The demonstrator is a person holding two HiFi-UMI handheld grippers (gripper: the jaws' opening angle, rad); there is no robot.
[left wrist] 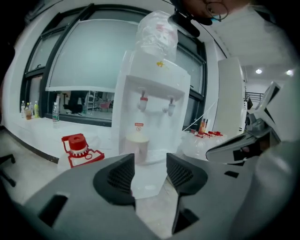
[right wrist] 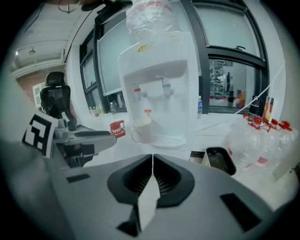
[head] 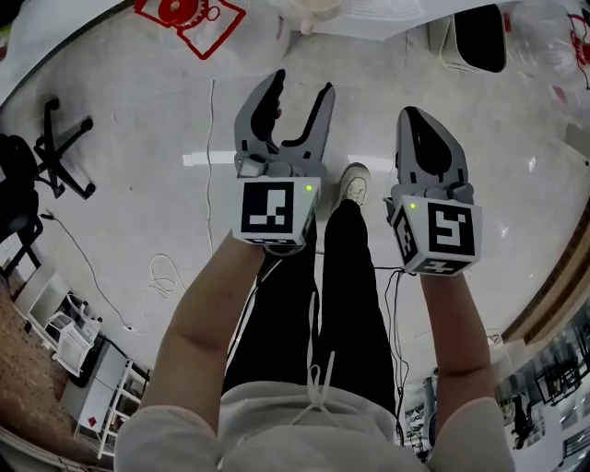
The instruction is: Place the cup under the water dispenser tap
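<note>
A pale cup point(left wrist: 137, 144) stands on the drip tray of the white water dispenser point(left wrist: 154, 89), below its red tap point(left wrist: 143, 101). The right gripper view shows the same cup point(right wrist: 142, 129) with its handle to the left, under the red tap point(right wrist: 137, 93) of the dispenser point(right wrist: 159, 70). My left gripper point(head: 300, 92) is held above the floor with its jaws apart. Its jaws point(left wrist: 150, 161) have nothing between them and stand well short of the cup. My right gripper point(head: 419, 120) hangs beside it, shut and empty point(right wrist: 152, 157).
A red object point(head: 189, 18) lies on the floor left of the dispenser. A black bin point(right wrist: 218, 159) and large clear water bottles point(right wrist: 262, 140) stand to its right. An office chair base point(head: 60, 147) is at the far left. Cables point(head: 161, 272) trail on the floor by the person's shoe point(head: 353, 182).
</note>
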